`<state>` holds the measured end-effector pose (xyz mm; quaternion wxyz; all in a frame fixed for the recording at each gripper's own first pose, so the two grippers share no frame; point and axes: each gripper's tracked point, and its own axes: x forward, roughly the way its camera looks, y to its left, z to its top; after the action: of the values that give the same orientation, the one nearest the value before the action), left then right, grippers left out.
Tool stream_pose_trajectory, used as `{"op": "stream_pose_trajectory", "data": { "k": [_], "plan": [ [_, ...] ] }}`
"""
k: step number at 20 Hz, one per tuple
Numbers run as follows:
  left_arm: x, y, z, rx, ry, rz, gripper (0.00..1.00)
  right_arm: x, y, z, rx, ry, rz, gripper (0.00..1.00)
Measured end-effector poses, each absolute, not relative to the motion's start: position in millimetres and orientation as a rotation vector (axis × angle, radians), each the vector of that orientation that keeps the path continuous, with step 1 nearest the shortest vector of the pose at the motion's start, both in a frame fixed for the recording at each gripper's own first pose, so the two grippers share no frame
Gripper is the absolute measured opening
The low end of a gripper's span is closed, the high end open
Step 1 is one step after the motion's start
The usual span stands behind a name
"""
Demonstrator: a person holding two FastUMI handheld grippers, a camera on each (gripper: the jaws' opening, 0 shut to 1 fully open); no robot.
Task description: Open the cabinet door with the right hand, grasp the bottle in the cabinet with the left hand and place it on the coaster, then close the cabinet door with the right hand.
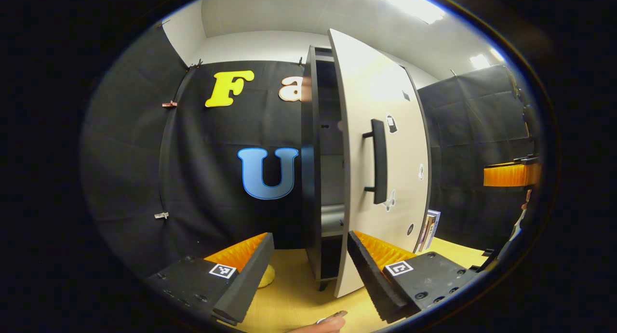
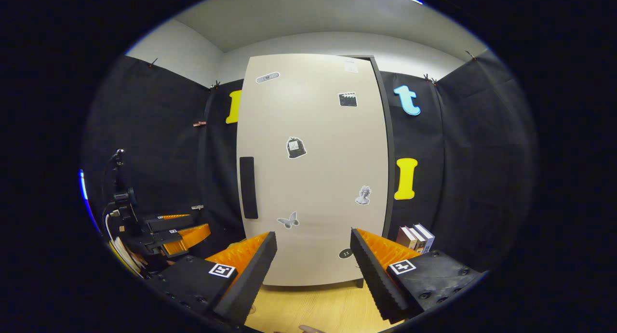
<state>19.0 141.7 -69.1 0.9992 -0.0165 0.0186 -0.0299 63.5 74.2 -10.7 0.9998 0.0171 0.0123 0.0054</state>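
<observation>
The tall dark cabinet stands on the wooden table with its cream door ajar, seen almost edge-on in the left gripper view. A black bar handle sits on the door. Through the gap I see dark shelves; the door hides what stands on them. My left gripper is open just in front of the gap, holding nothing. A pale yellow round thing, perhaps the coaster, lies behind its left finger. In the right gripper view the door faces me with its handle at the left; my right gripper is open and apart from it.
Several books stand right of the cabinet, also seen as books. The left gripper and its cable show low at the left of the right gripper view; the right gripper shows at the far right of the left one. Black cloth walls surround the wooden table.
</observation>
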Motion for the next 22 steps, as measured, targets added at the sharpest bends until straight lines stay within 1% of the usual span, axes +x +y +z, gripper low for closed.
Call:
{"op": "stream_pose_trajectory", "data": {
  "k": [3,6,10,14,18,22],
  "plan": [
    [13.2,121.0,-64.7,-0.034,0.038,-0.035,0.96,59.2,61.1,-14.1,0.004,0.004,0.047,0.99],
    [8.2,100.9,-60.9,-0.030,0.040,-0.026,0.96,56.1,51.9,-19.6,-0.033,-0.003,0.054,0.99],
    [5.5,76.8,-53.1,-0.025,0.037,-0.037,0.96,47.4,55.6,-16.2,-0.034,-0.037,0.099,0.98],
    [0.3,61.9,-53.1,-0.026,0.037,-0.046,0.96,41.0,51.7,-12.0,-0.082,-0.086,0.100,0.98],
    [-6.4,57.8,-56.1,-0.038,0.052,-0.038,0.96,38.9,53.8,-18.3,-0.109,-0.068,0.116,0.98],
    [-9.7,56.6,-51.6,-0.030,0.040,-0.043,0.96,40.5,56.5,-14.2,-0.069,-0.077,0.107,0.98]
  ]
}}
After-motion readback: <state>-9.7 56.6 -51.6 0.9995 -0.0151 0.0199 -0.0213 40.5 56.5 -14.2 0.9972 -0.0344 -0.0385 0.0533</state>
